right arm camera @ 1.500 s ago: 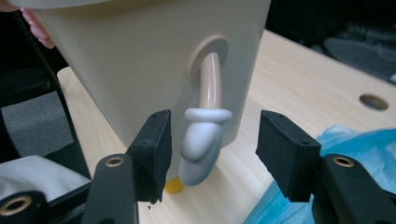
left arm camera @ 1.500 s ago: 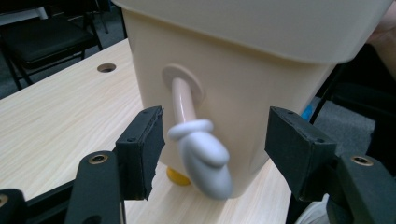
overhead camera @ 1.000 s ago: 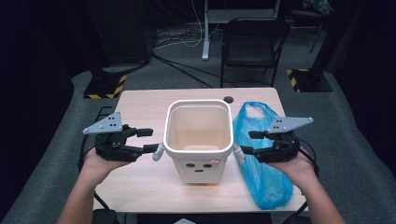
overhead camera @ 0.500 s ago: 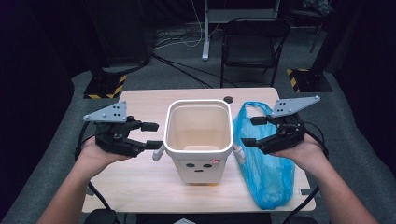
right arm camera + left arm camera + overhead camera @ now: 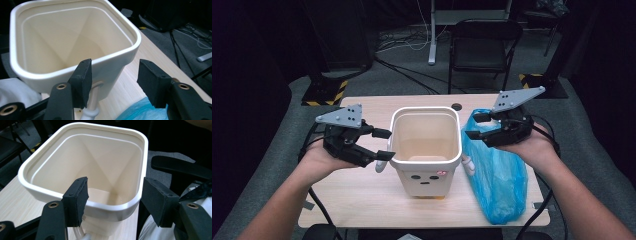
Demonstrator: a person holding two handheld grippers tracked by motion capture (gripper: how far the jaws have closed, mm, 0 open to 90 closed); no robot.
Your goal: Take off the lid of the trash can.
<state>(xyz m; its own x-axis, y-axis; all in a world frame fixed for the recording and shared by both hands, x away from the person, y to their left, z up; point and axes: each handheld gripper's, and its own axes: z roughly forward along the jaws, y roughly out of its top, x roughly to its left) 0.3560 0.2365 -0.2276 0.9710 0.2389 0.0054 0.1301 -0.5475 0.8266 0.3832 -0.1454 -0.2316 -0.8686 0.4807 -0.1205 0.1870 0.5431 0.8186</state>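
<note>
Blue bag (image 5: 497, 175) lies beside cream bin (image 5: 426, 150).

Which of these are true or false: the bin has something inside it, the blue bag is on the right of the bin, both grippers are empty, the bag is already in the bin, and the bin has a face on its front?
1. The white bin has something inside it. False: its inside is bare in both gripper views.
2. The blue bag lies on the table at the right of the bin. True.
3. The left gripper and the right gripper hold nothing. True: both have open jaws with nothing between them.
4. The bag lines the bin. False: it lies beside the bin.
5. The bin has a small face on its front wall. True.
</note>
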